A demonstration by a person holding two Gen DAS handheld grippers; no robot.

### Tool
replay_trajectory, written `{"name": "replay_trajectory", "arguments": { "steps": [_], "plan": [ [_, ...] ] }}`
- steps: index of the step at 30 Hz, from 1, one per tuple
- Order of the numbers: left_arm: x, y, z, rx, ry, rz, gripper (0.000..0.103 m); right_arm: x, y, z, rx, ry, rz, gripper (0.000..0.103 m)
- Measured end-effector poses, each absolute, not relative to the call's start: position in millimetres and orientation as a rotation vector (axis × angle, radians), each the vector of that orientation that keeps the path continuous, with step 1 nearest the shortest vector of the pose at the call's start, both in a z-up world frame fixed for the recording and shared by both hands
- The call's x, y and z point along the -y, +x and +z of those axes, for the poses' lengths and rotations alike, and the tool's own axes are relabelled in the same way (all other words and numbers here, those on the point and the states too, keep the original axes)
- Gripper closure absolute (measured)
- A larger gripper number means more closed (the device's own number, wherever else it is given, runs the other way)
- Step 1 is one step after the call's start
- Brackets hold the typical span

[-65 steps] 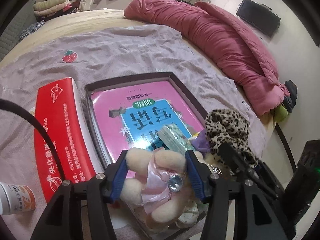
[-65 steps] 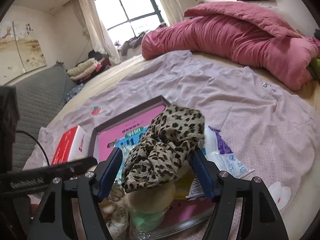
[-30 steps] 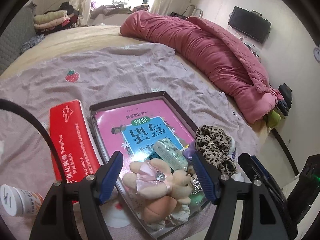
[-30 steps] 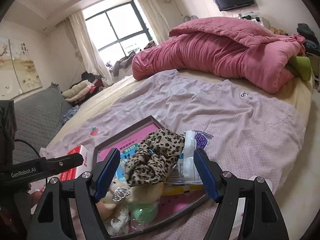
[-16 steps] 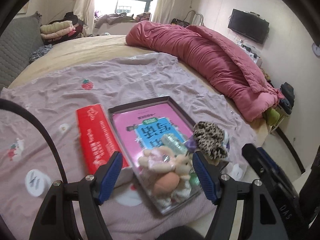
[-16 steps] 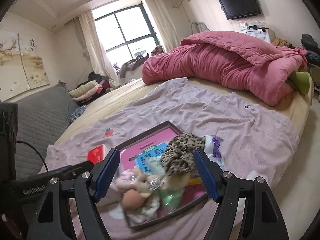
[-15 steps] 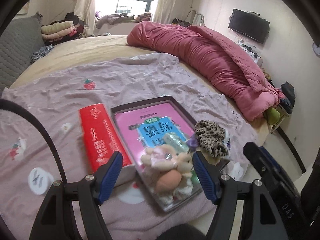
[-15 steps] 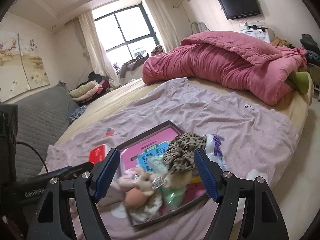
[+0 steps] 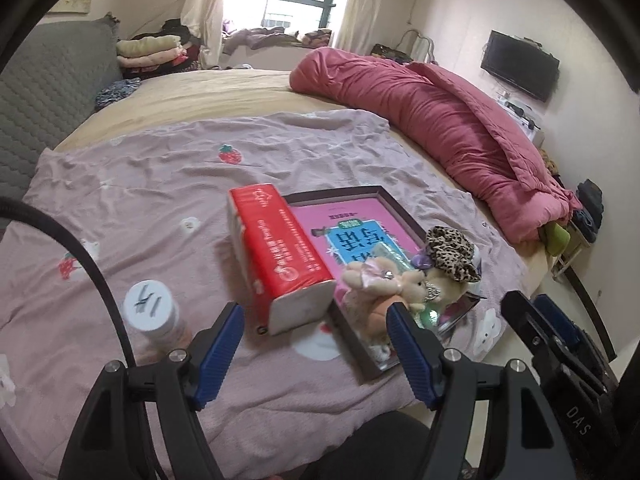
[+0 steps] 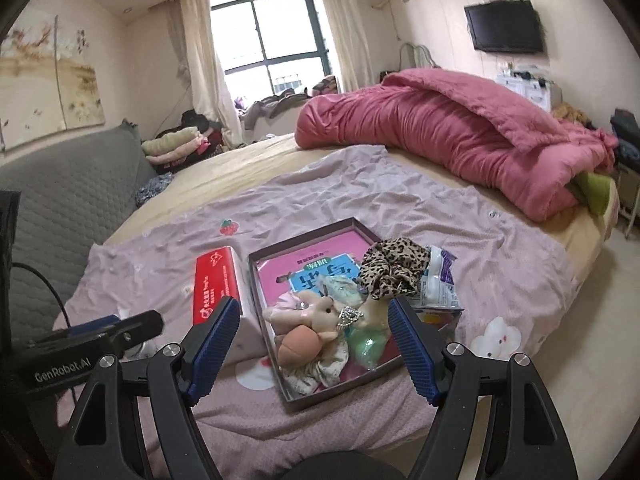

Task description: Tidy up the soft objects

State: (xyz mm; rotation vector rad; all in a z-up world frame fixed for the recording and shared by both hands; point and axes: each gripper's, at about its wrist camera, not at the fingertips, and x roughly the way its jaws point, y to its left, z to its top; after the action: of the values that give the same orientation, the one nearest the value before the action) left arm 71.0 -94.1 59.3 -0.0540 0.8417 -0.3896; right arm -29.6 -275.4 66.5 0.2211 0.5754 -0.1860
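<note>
A dark shallow box (image 10: 262, 296) (image 9: 384, 196) lies on the pink sheet near the bed's front edge. In it lie a pink book (image 10: 316, 250), a beige plush bunny (image 10: 312, 312) (image 9: 380, 280), a green soft thing (image 10: 368, 344) and a leopard-print scrunchie (image 10: 394, 266) (image 9: 450, 254) at its right side. My left gripper (image 9: 316, 344) is open and empty, held back above the bed's edge. My right gripper (image 10: 314, 340) is open and empty, also back from the box.
A red and white tissue pack (image 9: 276, 256) (image 10: 214, 284) lies left of the box. A white-capped bottle (image 9: 152, 316) stands at the left. A purple and white packet (image 10: 438, 280) lies right of the box. A rolled pink duvet (image 10: 460, 136) lies at the back right.
Both grippers have let go of the bunny and the scrunchie, opened, and drawn back and up from the box. The toys now lie in the box.
</note>
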Motion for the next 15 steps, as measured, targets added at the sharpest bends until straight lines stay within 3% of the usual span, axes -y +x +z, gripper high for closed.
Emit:
{"name": "replay_trajectory", "arguments": {
  "steps": [15],
  "plan": [
    [73.0,45.8,53.2,-0.858,-0.062,-0.392,0.029,260.6,-45.0,57.4,-0.68,0.213,-0.199,0.025]
  ]
}}
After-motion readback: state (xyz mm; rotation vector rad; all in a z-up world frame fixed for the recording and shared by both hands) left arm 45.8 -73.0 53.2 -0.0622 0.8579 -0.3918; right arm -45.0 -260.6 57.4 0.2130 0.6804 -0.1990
